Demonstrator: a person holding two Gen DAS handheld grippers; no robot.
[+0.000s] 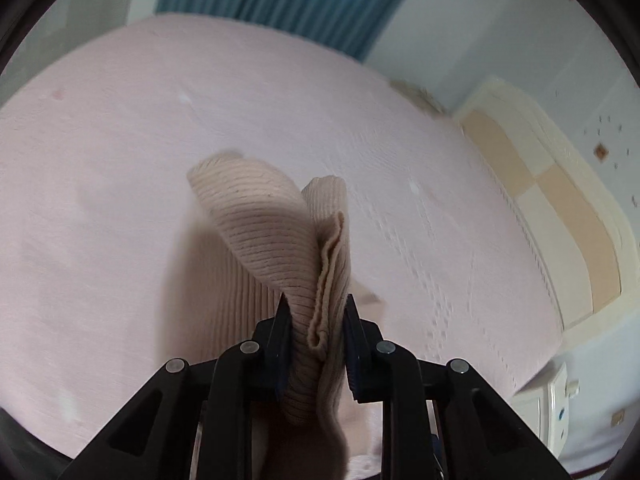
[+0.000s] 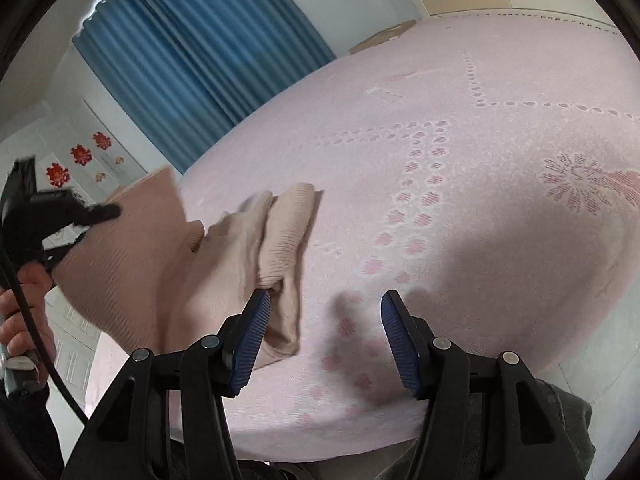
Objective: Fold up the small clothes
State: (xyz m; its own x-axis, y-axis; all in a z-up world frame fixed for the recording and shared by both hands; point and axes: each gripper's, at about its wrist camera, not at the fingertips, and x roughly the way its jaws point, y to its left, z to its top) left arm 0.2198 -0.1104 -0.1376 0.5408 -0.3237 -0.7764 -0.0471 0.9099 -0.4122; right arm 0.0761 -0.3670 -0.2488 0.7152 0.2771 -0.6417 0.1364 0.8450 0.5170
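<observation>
- Garment (image 1: 276, 240): a small beige ribbed knit, pinched in the left gripper (image 1: 314, 320) and lifted off the bed (image 1: 100, 160); part of it hangs from the jaws, and the far end trails down to the sheet.
- Left gripper: jaws narrow, clamped on a bunched fold of the knit, with doubled edges showing between the pads. In the right wrist view it sits at the left edge, a hand (image 2: 24, 304) on its handle.
- Right gripper (image 2: 324, 312): jaws stand about half apart with nothing between them; the left pad sits just beside the crumpled end of the knit (image 2: 280, 240), and I cannot tell whether it touches.
- Step, as I judge it: the start of a fold, with one edge lifted to be spread or carried over.
- Next move likely calls for the right gripper to catch the loose end by its pad, so the two can pull the knit taut and lay it flat. The bunched grip may drag extra layers along.
- Surface: a pale pink bedspread with an openwork flower pattern, soft, so the cloth may catch on it.
- Room: blue curtain (image 2: 192, 52), pale walls, red flower stickers (image 2: 80, 156) and a cream and tan headboard (image 1: 560, 208).
</observation>
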